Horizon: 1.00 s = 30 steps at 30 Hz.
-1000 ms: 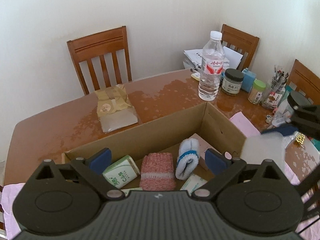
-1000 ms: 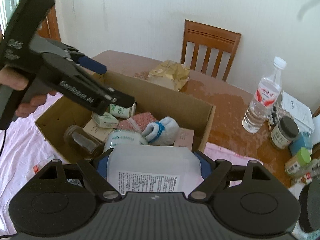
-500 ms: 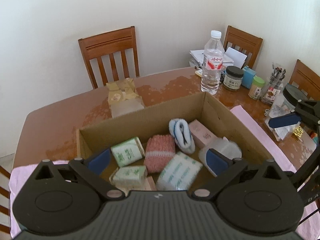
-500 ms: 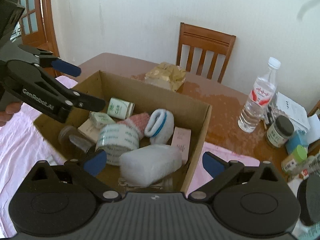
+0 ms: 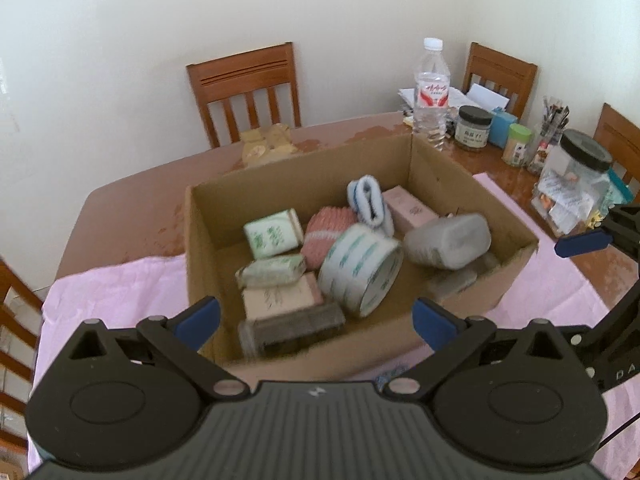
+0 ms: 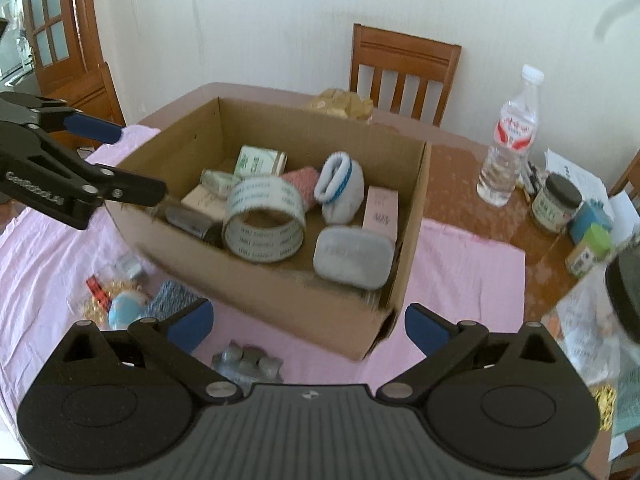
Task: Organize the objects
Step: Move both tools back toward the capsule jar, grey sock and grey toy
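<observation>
The translucent container lies in the box; the right tool, just opened, and the left tool gape empty. Next: the battery pack at the surface's near edge.

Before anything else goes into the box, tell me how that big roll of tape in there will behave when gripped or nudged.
The tape roll leans on its edge against the other items in the cardboard box, so a nudge would probably roll or topple it. Its wound ring looks stiff, likely firm under the pads. The glossy outer face may be slippery; gripping through the open core seems safer.
</observation>
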### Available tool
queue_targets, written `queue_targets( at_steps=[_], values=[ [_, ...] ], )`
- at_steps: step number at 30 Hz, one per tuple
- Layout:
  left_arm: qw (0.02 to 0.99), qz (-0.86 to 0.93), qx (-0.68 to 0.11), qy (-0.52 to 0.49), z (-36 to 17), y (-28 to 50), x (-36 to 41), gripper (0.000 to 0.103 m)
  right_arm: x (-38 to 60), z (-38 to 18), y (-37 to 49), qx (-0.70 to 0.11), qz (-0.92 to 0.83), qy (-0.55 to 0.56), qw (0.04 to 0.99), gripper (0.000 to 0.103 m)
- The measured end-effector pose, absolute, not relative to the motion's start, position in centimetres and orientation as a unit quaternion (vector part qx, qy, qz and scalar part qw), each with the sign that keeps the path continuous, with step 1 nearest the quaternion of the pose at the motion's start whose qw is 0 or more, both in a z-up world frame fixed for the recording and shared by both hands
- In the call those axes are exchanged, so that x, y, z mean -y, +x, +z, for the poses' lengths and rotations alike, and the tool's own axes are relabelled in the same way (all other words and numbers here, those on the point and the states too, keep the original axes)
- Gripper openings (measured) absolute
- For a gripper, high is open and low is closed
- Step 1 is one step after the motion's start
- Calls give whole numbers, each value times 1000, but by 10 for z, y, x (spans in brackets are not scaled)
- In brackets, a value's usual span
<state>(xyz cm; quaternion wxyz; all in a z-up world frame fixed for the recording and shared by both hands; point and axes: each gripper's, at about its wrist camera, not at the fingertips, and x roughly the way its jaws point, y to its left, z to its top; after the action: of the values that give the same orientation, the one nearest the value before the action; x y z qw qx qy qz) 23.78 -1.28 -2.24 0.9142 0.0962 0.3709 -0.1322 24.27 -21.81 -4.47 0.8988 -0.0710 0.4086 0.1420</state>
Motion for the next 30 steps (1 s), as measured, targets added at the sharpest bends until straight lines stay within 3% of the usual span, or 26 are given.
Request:
queue_targets(
  at_steps=[18,30],
  values=[
    [894,-51,-442,40,-110,180,-22,102,208,-120,213,-475,149,-51,866,103],
    [890,-20,-455,41,-130,175,-41,102,196,-139,221,-483,134,-52,864,103]
  ],
)
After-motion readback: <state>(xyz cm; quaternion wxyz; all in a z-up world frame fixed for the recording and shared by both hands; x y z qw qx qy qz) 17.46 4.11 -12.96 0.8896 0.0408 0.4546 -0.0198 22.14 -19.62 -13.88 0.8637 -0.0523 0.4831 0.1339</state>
